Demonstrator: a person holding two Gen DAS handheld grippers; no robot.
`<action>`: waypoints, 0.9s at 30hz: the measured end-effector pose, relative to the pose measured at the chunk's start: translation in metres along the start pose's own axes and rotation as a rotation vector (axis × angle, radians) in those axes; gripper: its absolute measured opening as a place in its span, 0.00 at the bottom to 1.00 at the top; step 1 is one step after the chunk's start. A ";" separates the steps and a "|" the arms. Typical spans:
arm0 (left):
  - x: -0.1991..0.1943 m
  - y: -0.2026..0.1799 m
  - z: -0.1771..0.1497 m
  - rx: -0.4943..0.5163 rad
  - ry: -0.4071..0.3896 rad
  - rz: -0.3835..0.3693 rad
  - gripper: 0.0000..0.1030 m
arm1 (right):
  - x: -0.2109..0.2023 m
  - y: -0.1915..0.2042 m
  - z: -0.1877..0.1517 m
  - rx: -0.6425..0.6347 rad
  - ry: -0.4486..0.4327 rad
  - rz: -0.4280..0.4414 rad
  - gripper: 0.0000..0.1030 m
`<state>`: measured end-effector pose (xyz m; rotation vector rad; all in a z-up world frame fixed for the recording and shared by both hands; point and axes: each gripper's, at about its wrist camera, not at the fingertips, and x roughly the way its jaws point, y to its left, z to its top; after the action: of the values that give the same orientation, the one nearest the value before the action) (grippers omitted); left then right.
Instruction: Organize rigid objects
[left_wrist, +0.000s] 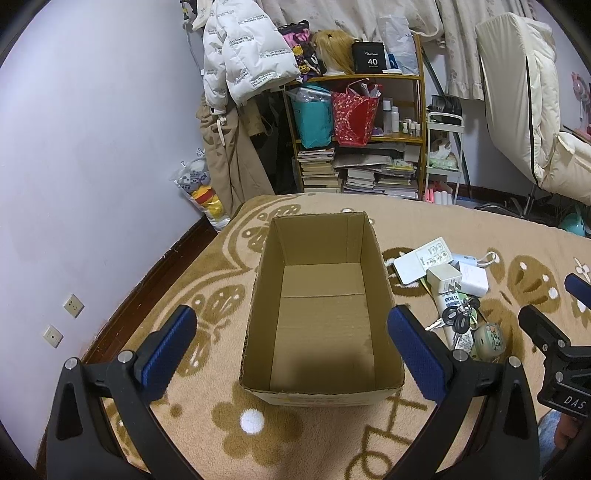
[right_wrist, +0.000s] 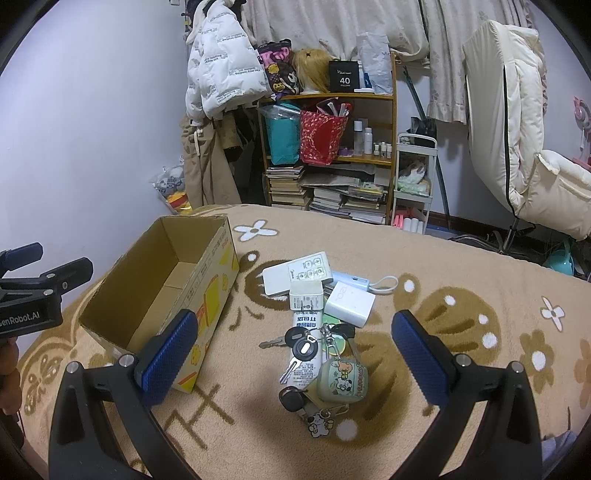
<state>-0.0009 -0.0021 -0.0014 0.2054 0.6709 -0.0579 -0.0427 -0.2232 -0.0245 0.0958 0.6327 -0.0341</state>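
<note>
Nothing had gone into the cardboard box yet: it sat empty on the blanket, while the remote, chargers and keys lay piled beside it, and the left gripper and right gripper both hung spread wide, holding nothing.

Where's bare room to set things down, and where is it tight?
The brown cardboard box is empty inside, floor all bare. Open beige patterned blanket lies right of the pile and in front of the box. Crowded: the white remote, white charger block and key bunch overlap beside the box.
</note>
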 end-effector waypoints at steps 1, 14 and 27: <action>0.000 0.000 0.000 0.000 0.001 -0.001 0.99 | 0.000 0.000 0.000 0.000 -0.001 0.000 1.00; 0.001 0.000 -0.002 0.005 0.008 -0.001 0.99 | -0.005 0.003 0.005 0.001 0.002 0.000 1.00; 0.003 -0.003 -0.006 0.015 0.023 -0.002 0.99 | 0.000 0.007 0.001 0.002 0.011 0.002 1.00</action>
<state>-0.0029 -0.0033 -0.0086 0.2206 0.6942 -0.0622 -0.0423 -0.2167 -0.0233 0.0987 0.6434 -0.0326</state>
